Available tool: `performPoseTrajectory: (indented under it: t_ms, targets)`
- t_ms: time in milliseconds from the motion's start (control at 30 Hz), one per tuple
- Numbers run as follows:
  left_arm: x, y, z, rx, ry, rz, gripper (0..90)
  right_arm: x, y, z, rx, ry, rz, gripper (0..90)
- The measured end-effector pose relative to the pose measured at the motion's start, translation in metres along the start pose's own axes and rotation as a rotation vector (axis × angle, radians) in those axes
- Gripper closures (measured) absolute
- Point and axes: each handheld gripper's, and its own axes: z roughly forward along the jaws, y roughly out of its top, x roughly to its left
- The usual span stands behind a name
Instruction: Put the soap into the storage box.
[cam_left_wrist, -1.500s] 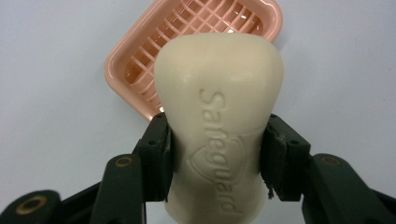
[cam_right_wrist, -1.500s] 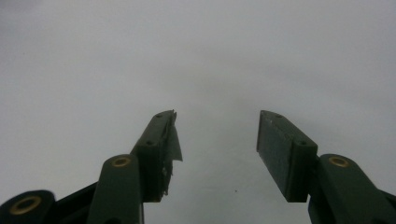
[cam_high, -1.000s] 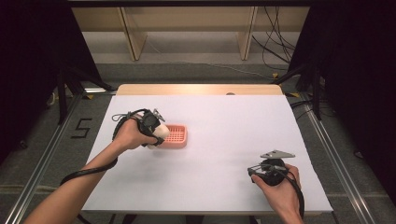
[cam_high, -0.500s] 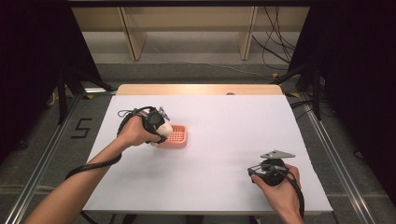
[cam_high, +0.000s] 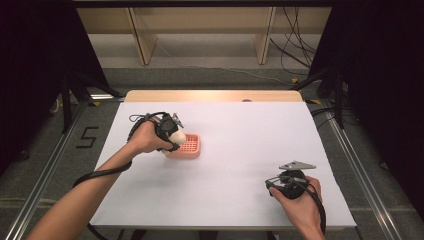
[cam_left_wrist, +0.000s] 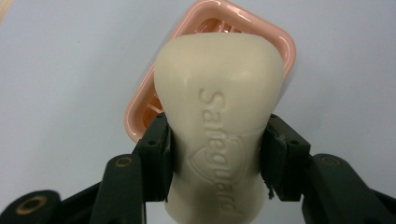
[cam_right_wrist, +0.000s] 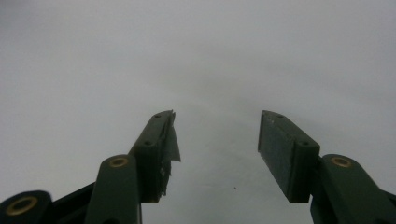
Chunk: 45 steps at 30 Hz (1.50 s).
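Left tool (cam_left_wrist: 215, 154): jaws clamped on the waist of a cream soap bar (cam_left_wrist: 219, 116), one pad on each side, lettered face toward the camera. Seen from the high view, the left tool (cam_high: 169, 131) hangs at the near-left edge of the soap dish (cam_high: 186, 146), the soap bar (cam_high: 177, 137) held above that edge.

Soap bar: gripped, clear of the tabletop, not yet resting in the dish. Its far end overlaps the dish in the left gripper view; whether it touches the rim cannot be told.

Soap dish (cam_left_wrist: 275, 42): pink, rounded rectangle with a slotted floor, flat on the white tabletop (cam_high: 240, 130), left of centre. Nothing lies in it.

Right tool (cam_right_wrist: 215, 154): jaws apart, nothing between them, pointed at bare tabletop. In the high view the right tool (cam_high: 286, 183) sits near the front right corner, well apart from the dish and soap.

Progress, as judged: pick-up done, bar carried to the dish. Left to do: centre the bar over the slotted floor, lower it in flat, release, and draw the left tool away. The right tool appears to have no part in this step.
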Motion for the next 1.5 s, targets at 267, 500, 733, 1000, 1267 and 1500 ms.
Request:
performPoseTrajectory:
  t_ms: [267, 500, 733, 1000, 1267, 1500]
  targets:
    - [0.003, 0.003, 0.002, 0.002, 0.004, 0.022, 49.5, 0.000, 0.000, 0.000, 0.002, -0.006, 0.001, 46.3]
    - [0.004, 0.007, 0.002, 0.000, 0.002, 0.038, 49.5, 0.000, -0.001, 0.000, 0.001, -0.006, -0.003, 46.1]
    - [0.005, 0.010, 0.004, 0.002, 0.006, 0.057, 49.5, 0.000, -0.001, 0.001, 0.002, -0.009, -0.004, 46.0]
    - [0.006, 0.011, 0.010, 0.012, -0.008, 0.088, 49.5, -0.001, -0.001, 0.001, 0.003, -0.006, -0.004, 45.8]
    - [0.008, 0.012, 0.014, 0.013, -0.028, 0.119, 49.5, 0.000, -0.001, 0.001, 0.007, -0.004, 0.000, 45.6]
    - [0.010, 0.012, 0.016, 0.016, -0.030, 0.138, 49.5, 0.000, -0.001, 0.002, 0.011, -0.003, -0.001, 45.5]
